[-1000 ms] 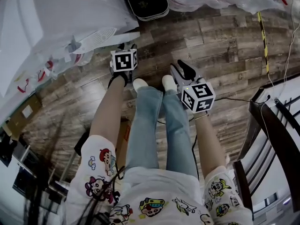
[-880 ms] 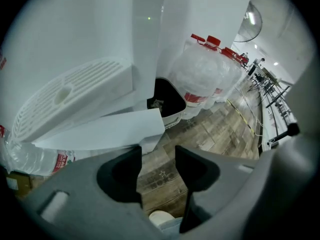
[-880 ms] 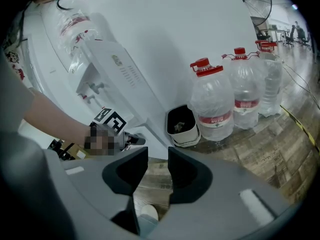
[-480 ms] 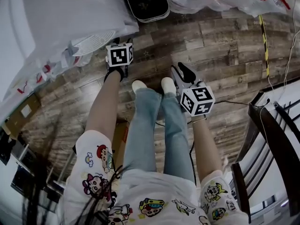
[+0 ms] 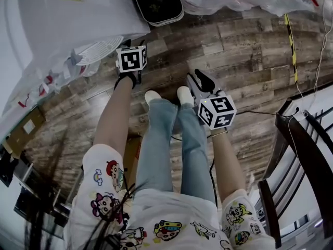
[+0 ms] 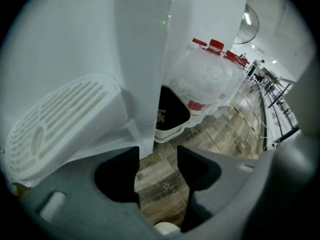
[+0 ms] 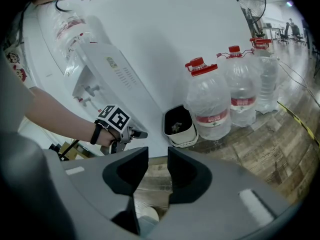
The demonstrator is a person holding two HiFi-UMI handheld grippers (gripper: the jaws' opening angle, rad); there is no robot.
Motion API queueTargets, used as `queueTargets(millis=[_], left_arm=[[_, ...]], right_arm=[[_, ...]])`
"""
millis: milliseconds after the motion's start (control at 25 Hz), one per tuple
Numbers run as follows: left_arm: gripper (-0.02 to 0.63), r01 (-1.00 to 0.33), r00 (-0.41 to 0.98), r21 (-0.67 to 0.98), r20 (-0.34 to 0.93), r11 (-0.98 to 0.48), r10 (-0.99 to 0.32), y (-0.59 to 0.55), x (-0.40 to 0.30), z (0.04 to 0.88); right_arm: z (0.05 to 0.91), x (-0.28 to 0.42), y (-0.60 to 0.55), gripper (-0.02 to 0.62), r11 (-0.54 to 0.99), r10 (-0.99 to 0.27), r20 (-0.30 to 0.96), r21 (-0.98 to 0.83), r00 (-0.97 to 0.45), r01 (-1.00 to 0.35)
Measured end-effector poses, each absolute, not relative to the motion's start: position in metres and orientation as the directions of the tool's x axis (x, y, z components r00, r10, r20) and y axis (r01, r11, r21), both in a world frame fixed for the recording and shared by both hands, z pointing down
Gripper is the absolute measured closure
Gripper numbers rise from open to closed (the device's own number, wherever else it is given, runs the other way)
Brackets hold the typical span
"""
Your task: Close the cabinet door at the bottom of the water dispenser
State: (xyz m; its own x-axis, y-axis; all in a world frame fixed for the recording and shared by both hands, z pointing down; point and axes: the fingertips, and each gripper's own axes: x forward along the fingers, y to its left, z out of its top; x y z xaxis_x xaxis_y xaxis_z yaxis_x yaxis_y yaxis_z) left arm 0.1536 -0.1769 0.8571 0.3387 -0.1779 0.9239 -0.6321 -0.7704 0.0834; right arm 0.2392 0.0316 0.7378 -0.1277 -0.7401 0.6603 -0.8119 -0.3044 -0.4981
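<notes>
Fingers (image 6: 117, 176) of the left gripper (image 6: 157, 151) stand apart, and only the wooden floor (image 6: 160, 181) shows in the gap between them. Just past their tips hangs the lower corner of a white panel, the cabinet door (image 6: 144, 96) at the foot of the water dispenser (image 7: 107, 66). It is close to the left finger, but whether they touch cannot be told, nor whether the door sits flush. A white slatted drip tray (image 6: 55, 126) juts out to the left of that panel, higher up.

The right gripper (image 7: 157, 156) is also open, its fingers (image 7: 127, 174) a narrow gap apart and holding nothing. It hangs beside the person's jeans-clad legs (image 5: 171, 139), well away from the dispenser, and looks across at the left gripper near the dispenser's lower front.

A bin (image 7: 179, 124) with a dark inside stands on the floor beside the dispenser. Just to its right are large clear water bottles (image 7: 209, 104) with red caps and red labels. The person stands upright, with pale shoes (image 5: 152, 95) between the two grippers.
</notes>
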Motion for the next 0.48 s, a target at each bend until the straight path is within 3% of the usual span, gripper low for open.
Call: queueTargets(millis=[480], left_arm=[[0.37, -0.589, 0.363, 0.089, 0.917, -0.803, -0.164, -0.153, 0.165, 0.821]], right_arm=[[0.715, 0.249, 0.043, 0.462, -0.285, -0.747, 0.654, -0.479, -0.121, -0.83]])
